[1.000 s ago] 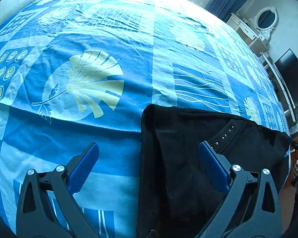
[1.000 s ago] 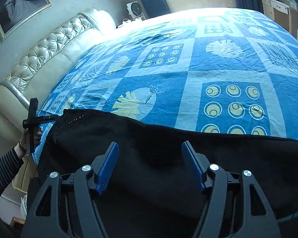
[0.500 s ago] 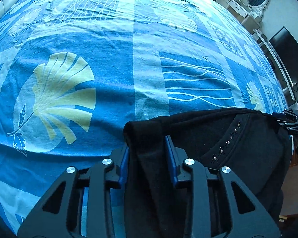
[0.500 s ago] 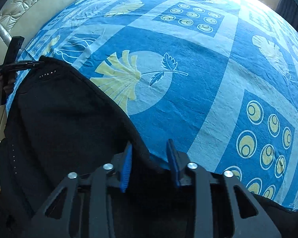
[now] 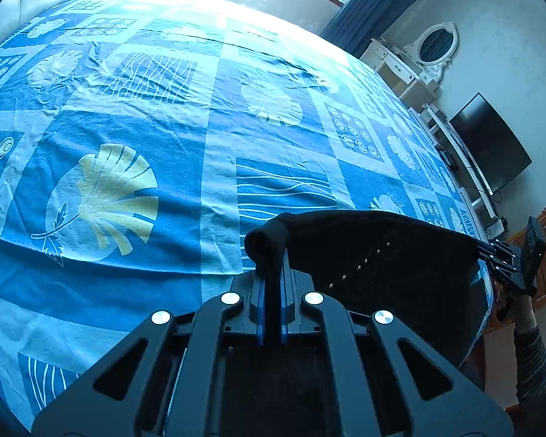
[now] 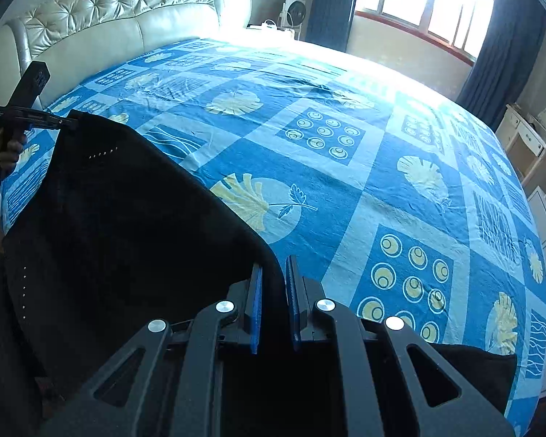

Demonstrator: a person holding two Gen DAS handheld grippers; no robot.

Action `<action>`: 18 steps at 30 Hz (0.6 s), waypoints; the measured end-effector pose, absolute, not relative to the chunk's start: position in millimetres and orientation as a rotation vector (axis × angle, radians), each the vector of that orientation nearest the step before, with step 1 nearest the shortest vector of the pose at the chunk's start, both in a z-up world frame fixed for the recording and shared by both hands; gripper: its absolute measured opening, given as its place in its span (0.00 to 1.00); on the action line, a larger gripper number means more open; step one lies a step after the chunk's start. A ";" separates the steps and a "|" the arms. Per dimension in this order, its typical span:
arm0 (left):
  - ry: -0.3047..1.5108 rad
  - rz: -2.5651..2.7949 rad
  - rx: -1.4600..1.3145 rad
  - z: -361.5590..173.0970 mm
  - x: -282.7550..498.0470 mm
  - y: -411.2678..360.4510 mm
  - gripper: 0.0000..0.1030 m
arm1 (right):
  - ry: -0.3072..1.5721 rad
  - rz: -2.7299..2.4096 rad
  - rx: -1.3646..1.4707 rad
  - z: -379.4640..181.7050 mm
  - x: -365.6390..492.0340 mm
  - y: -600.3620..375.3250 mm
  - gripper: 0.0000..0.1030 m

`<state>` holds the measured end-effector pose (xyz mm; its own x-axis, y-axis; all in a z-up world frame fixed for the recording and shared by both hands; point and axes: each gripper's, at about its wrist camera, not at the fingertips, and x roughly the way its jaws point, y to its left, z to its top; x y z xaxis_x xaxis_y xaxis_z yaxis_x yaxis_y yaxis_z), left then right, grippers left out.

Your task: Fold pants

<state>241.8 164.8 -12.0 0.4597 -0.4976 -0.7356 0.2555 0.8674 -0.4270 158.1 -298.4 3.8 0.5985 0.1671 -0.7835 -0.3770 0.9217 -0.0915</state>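
Blue patterned bedspread [image 5: 127, 273], dresser [image 5: 400, 69] beyond, left gripper [image 5: 272, 280] and right gripper [image 6: 273, 284] clamped on black pants [image 6: 127, 218]

2 wrist fisheyes look obliquely down, close over the bedspread [image 5: 127, 116] (shared), from opposite ends.

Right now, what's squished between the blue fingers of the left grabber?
A bunched fold of the black pants sits clamped between the left gripper fingers, seen in the left wrist view.
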 end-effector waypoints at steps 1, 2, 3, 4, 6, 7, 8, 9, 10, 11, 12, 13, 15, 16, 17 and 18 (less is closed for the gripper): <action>0.981 -0.475 -0.274 -8.0 233.4 164.8 0.05 | 0.862 0.315 -0.260 4.7 147.4 -297.5 0.12; 0.973 -0.481 -0.276 -4.2 224.9 165.2 0.05 | 0.852 0.308 -0.269 4.6 136.9 -296.4 0.12; 0.965 -0.487 -0.277 -0.8 215.9 165.3 0.05 | 0.841 0.297 -0.287 3.6 126.9 -294.7 0.12; 0.953 -0.495 -0.280 2.9 205.7 165.3 0.05 | 0.833 0.289 -0.305 1.9 117.3 -292.3 0.12; 0.936 -0.507 -0.290 7.7 185.7 166.4 0.05 | 0.823 0.274 -0.339 -2.8 99.0 -287.8 0.12; 0.929 -0.508 -0.288 9.2 175.3 167.2 0.05 | 0.817 0.271 -0.351 -5.2 90.0 -285.6 0.12; 0.927 -0.507 -0.287 9.4 165.5 168.6 0.05 | 0.811 0.267 -0.362 -7.9 80.8 -283.9 0.12; 0.930 -0.505 -0.290 8.6 155.7 170.5 0.05 | 0.801 0.261 -0.374 -10.2 71.9 -282.3 0.12; 0.932 -0.505 -0.298 7.1 146.7 173.5 0.05 | 0.794 0.256 -0.382 -12.4 63.6 -280.5 0.12; 0.934 -0.502 -0.305 4.8 137.3 176.8 0.05 | 0.791 0.256 -0.382 -14.8 56.3 -279.6 0.12; 0.939 -0.499 -0.316 1.8 128.0 180.2 0.05 | 0.790 0.255 -0.380 -17.9 49.0 -278.8 0.12; 0.945 -0.496 -0.329 -2.5 119.6 184.5 0.05 | 0.789 0.252 -0.379 -21.3 42.5 -278.4 0.12; 0.962 -0.488 -0.353 -13.1 102.6 191.9 0.06 | 0.794 0.249 -0.373 -30.6 29.9 -277.1 0.12; 0.970 -0.483 -0.363 -18.5 95.3 194.8 0.07 | 0.800 0.248 -0.377 -36.2 23.6 -275.6 0.12; 0.980 -0.480 -0.373 -24.3 87.6 197.7 0.08 | 0.809 0.247 -0.385 -42.7 17.7 -274.5 0.12; 0.994 -0.475 -0.381 -30.5 81.2 199.7 0.08 | 0.819 0.248 -0.394 -49.0 12.9 -273.2 0.12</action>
<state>81.2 199.7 -30.5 0.4591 -0.5433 -0.7029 0.2059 0.8347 -0.5107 12.9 -273.2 -49.0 0.6603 0.0631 -0.7483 -0.3625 0.8995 -0.2440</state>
